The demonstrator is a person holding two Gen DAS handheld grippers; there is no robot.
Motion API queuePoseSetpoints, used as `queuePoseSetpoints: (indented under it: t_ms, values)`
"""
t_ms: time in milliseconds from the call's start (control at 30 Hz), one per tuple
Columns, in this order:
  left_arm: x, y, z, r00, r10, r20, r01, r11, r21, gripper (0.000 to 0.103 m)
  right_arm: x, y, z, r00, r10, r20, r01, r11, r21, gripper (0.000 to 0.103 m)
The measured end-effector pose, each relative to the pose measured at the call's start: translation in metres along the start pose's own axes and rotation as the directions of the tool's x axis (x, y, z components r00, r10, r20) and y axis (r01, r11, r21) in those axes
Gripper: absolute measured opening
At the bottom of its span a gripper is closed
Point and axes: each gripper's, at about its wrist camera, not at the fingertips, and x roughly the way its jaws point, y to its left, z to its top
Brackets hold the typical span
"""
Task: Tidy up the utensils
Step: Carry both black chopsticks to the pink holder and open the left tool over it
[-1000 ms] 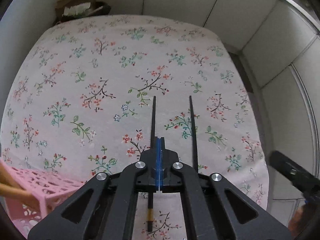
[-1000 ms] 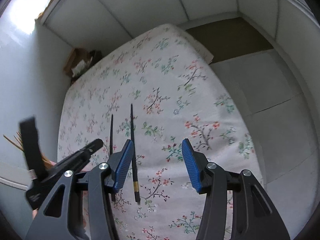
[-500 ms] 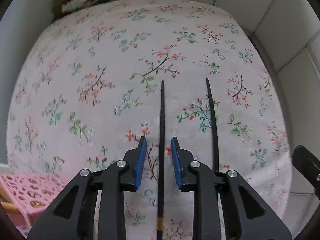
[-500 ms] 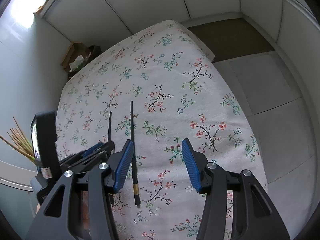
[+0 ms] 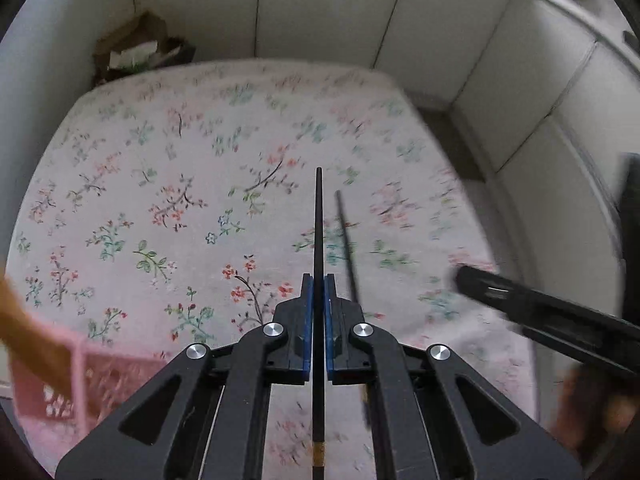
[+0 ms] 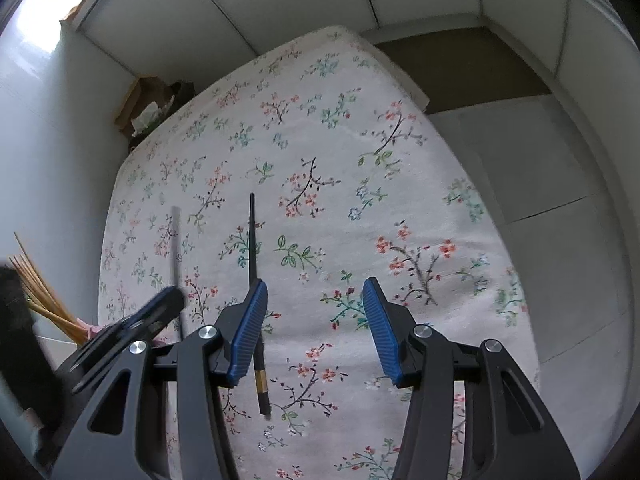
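Observation:
My left gripper is shut on a black chopstick, held above the floral cloth with its tip pointing away. It shows blurred in the right wrist view. A second black chopstick with a gold band lies on the cloth just right of it; in the right wrist view it lies beside my left fingertip. My right gripper is open and empty over the cloth. A pink perforated basket stands at the lower left.
Several wooden chopsticks stick up from the basket at the left edge. A brown box of papers sits beyond the far left corner of the table. White walls enclose the back and right.
My left gripper has closed on the left black chopstick and lifted it off the cloth. The right gripper has stayed open and moved slightly closer to the table.

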Motion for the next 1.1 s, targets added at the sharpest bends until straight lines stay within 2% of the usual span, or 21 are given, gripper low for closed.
queuePoseSetpoints:
  t_ms: [100,167,233,367,400,467,500,533,567,633,667,767,900,1033,1100]
  values:
    - [-0.037,-0.011,-0.011,0.998,0.010,0.062,-0.010,1.000,0.007,0.004,0.014,0.008,0.001,0.998,0.050,-0.029,-0.050,0.999,0.003,0.046]
    - [-0.060,-0.011,-0.016,0.996,0.013,0.093,-0.012,1.000,-0.006,0.004,0.021,0.012,0.003,0.998,0.055,-0.035,-0.055,0.998,0.007,0.044]
    - [-0.085,-0.012,-0.020,0.988,0.005,0.157,-0.004,1.000,-0.007,0.004,0.030,0.020,0.005,0.998,0.050,-0.040,-0.050,0.999,0.000,0.041]
    - [-0.140,-0.004,-0.037,0.963,-0.017,0.268,0.032,0.998,-0.053,0.004,0.055,0.043,0.002,0.998,0.013,-0.064,-0.016,0.998,-0.058,0.039]
    - [-0.149,0.000,-0.042,0.959,0.000,0.284,0.020,0.998,-0.066,0.004,0.063,0.049,-0.001,0.997,-0.010,-0.071,0.005,0.997,-0.072,0.038]
    - [-0.160,0.012,-0.050,0.950,0.007,0.314,0.025,0.995,-0.096,0.004,0.066,0.060,-0.002,0.998,-0.052,-0.034,0.048,0.993,-0.111,0.037]
    - [-0.164,0.015,-0.054,0.947,0.006,0.321,0.029,0.994,-0.106,0.004,0.068,0.066,-0.003,0.997,-0.078,-0.020,0.075,0.989,-0.128,0.034]
    - [-0.167,0.020,-0.055,0.945,0.003,0.328,0.035,0.993,-0.110,0.004,0.071,0.071,-0.004,0.996,-0.084,-0.028,0.079,0.986,-0.145,0.024]
    - [-0.168,0.026,-0.054,0.940,0.005,0.342,0.035,0.993,-0.111,0.004,0.075,0.077,-0.007,0.995,-0.096,-0.035,0.089,0.982,-0.167,0.009]
    - [-0.174,0.035,-0.055,0.930,0.015,0.368,0.031,0.993,-0.117,0.004,0.077,0.089,-0.013,0.987,-0.158,0.000,0.154,0.960,-0.232,0.006]
    - [-0.178,0.040,-0.058,0.924,0.010,0.382,0.039,0.992,-0.118,0.004,0.076,0.090,-0.014,0.986,-0.165,0.000,0.161,0.960,-0.230,0.006]
    - [-0.191,0.051,-0.060,0.906,0.014,0.423,0.042,0.992,-0.123,0.004,0.061,0.081,-0.010,0.996,-0.081,0.024,0.084,0.983,-0.164,0.005]
    - [-0.207,0.070,-0.059,0.881,0.036,0.471,0.038,0.988,-0.148,0.004,0.025,0.075,-0.005,0.991,-0.033,0.132,0.053,0.988,-0.148,0.005]
    - [-0.217,0.094,-0.058,0.861,0.057,0.506,0.055,0.977,-0.205,0.004,-0.012,0.077,-0.002,0.973,0.062,0.222,-0.033,0.991,-0.131,0.005]
    - [-0.220,0.103,-0.058,0.849,0.062,0.525,0.068,0.972,-0.225,0.004,-0.029,0.083,-0.003,0.956,0.128,0.263,-0.093,0.986,-0.141,0.006]
